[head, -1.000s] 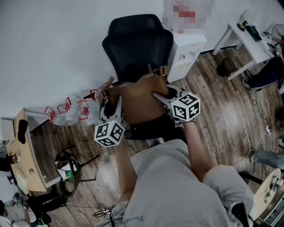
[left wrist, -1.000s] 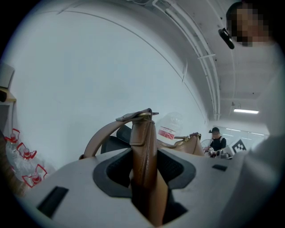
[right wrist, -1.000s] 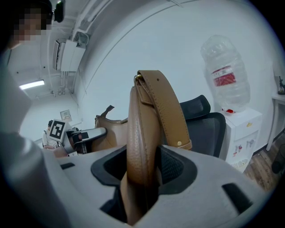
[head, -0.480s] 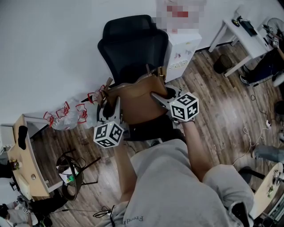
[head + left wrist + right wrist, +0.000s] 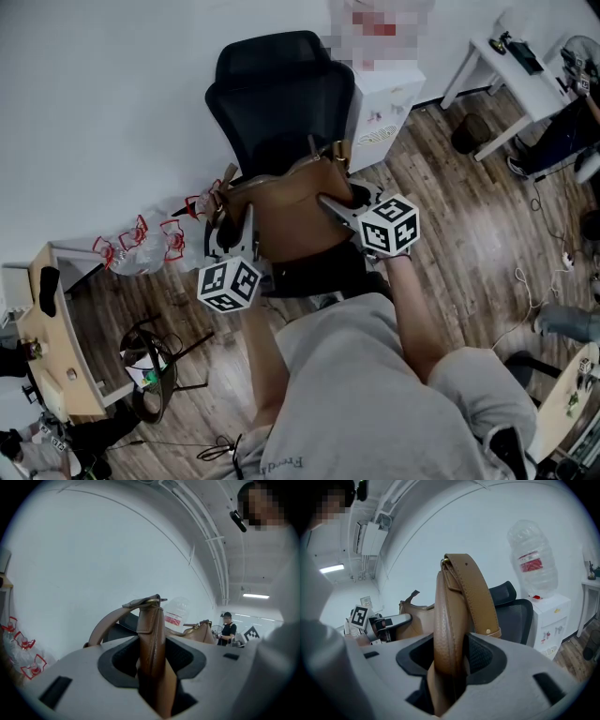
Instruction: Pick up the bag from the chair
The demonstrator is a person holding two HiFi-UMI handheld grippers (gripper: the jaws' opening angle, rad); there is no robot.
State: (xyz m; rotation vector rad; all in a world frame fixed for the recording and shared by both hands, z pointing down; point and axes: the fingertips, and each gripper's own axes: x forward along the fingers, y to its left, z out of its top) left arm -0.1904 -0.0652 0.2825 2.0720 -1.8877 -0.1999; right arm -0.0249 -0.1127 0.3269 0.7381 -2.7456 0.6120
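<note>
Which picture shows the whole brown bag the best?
The head view: the whole brown bag shows there, by the black chair. The left gripper view shows only a bag strap close up between the jaws; the right gripper view shows another strap end plus part of the bag's body.

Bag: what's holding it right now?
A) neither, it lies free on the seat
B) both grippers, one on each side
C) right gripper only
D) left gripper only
B: the left gripper is shut on brown leather at one side of the bag, and the right gripper is shut on it at the other.
</note>
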